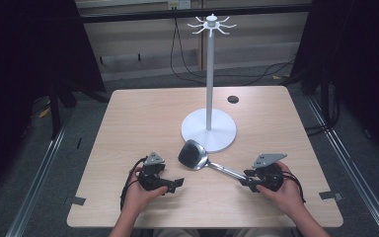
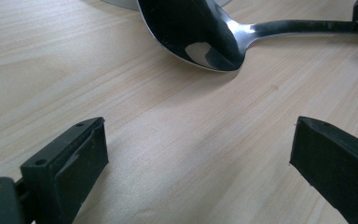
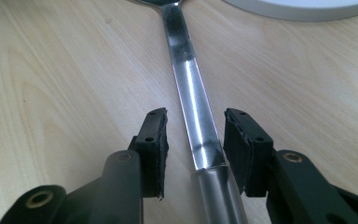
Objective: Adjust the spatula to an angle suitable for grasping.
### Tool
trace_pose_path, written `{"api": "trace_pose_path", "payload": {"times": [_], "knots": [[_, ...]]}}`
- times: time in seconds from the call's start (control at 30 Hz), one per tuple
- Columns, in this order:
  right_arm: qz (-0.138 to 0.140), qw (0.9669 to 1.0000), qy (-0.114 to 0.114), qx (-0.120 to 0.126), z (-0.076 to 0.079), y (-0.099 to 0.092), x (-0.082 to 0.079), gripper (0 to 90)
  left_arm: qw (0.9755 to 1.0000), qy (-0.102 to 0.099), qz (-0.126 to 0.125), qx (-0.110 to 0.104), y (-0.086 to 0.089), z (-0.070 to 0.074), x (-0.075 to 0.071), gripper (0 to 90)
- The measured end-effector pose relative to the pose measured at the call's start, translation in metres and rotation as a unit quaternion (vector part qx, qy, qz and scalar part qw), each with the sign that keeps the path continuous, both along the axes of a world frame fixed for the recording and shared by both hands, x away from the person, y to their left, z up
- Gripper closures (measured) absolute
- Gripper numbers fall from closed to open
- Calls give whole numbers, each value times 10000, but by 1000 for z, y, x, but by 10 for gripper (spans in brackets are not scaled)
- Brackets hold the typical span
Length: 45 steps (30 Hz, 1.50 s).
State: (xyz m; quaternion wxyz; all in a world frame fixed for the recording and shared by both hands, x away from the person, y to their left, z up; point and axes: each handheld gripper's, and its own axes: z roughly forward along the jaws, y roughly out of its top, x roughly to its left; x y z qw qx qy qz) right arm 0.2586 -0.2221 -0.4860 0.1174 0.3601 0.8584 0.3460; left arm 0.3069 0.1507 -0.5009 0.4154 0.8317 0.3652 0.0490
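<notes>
while the right gripper (image 3: 193,144) straddled the ladle (image 1: 205,160) handle, its jaws narrow with a gap either side of the metal, the step in hand looked like the grasp. next it likely needed closing fully, then a lift. the ladle lay on the table (image 1: 128,123) just before the stand (image 1: 208,129), bowl toward the stand, long axis slanting to the right gripper. left gripper (image 2: 200,154) sat wide, empty.

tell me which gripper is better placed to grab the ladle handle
Right. The right gripper already straddles the ladle handle, pads close on either side but not yet pressing. The left gripper stands wide open over bare table, short of the bowl.
</notes>
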Motion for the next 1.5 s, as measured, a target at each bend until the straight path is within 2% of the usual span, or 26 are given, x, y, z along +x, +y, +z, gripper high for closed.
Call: {"api": "trace_pose_path", "payload": {"times": [0.1, 0.13, 0.23, 0.4, 0.47, 0.6, 0.67, 0.97, 1.23, 1.37, 1.43, 1.47, 1.5], "knots": [[57, 10000, 0, -62, -3, 3, 3, 639, 10000, -3, 27, -3, 1, 0, -1, 39], [74, 9999, -15, -125, -4, 5, 5, 683, 10000, 5, 16, -12, 2, 0, -1, 39], [63, 9999, 19, -124, -4, 4, 7, 715, 10000, 12, 10, -2, 3, 0, -1, 39], [182, 9997, 91, -133, -3, 3, 10, 727, 10000, 19, 44, -21, 4, -1, -2, 39], [384, 9991, 101, -117, -4, 5, 12, 737, 10000, 13, 48, 6, 5, -1, -3, 40], [508, 9986, 81, -150, -3, 13, 13, 747, 9999, -14, 102, -11, 7, 1, -4, 40], [564, 9983, 102, -36, -5, 19, 16, 748, 9999, -29, 131, 4, 9, 1, -6, 40], [781, 9969, 71, 50, -7, 38, 24, 748, 9995, -23, 327, -40, 25, 1, -13, 41], [1046, 9945, -24, -23, -7, 60, 29, 748, 9989, -20, 476, -51, 37, 2, -19, 41], [1098, 9939, 5, 49, -8, 66, 31, 747, 9985, -4, 548, -59, 40, 1, -20, 41], [1004, 9949, -8, 31, -9, 67, 31, 745, 9985, 1, 552, -38, 40, 1, -20, 41], [995, 9950, -15, 88, -10, 67, 31, 727, 9985, 2, 544, -46, 40, 1, -20, 41], [986, 9950, -36, 126, -10, 66, 31, 672, 9985, -4, 544, -46, 40, 1, -20, 41]]}}
